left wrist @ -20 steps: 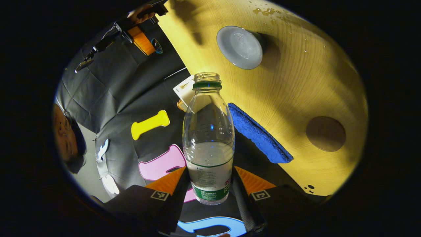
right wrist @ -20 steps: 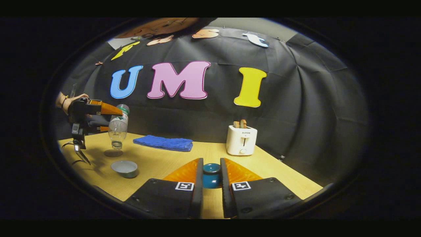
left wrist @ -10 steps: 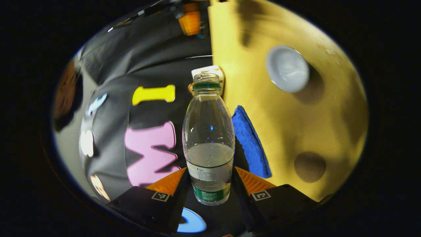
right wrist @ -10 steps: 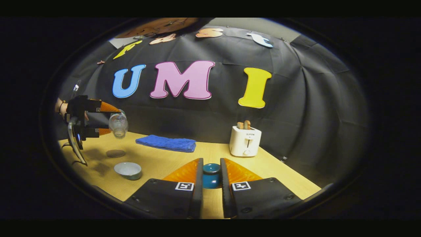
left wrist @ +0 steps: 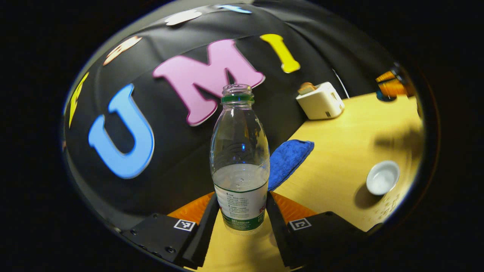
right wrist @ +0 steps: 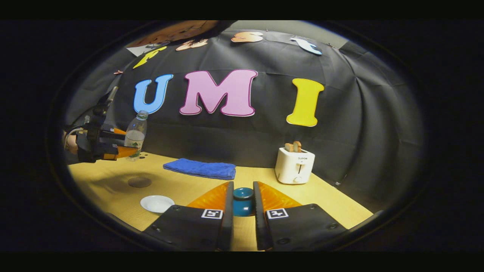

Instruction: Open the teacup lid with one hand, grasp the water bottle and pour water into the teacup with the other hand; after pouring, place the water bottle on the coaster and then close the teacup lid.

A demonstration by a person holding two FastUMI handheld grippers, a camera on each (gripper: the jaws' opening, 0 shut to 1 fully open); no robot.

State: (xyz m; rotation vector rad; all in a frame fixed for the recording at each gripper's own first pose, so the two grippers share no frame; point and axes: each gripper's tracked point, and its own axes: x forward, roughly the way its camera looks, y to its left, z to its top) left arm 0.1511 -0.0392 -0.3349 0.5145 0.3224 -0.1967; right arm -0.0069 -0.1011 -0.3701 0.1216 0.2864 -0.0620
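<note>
Inspector: Left hand-held gripper (left wrist: pixel 242 211) has both fingers pressed against the lower, labelled part of the water bottle (left wrist: pixel 240 158). Bottle is upright, uncapped, roughly a third full. In the right gripper view it sits at the far left of the desk (right wrist: pixel 189 189); whether its base touches the desk cannot be told.

Clerk: And the right one?

Inspector: Right hand-held gripper (right wrist: pixel 242 202) is clamped on the teacup lid (right wrist: pixel 242 202), held between its fingers near the front of the desk.

Clerk: Surroundings?

Inspector: The coaster (right wrist: pixel 139 182) lies flat, in front of the bottle and apart from it. The open teacup (left wrist: pixel 382 177) stands nearer the front edge, beyond the coaster. Droplets on the desk beside the cup. A folded blue cloth (left wrist: pixel 287 158) lies along the back edge, just beside the bottle in the left gripper view. A white toaster (right wrist: pixel 295 165) with bread in its slots stands further right. Nothing lies between bottle and coaster.
</note>
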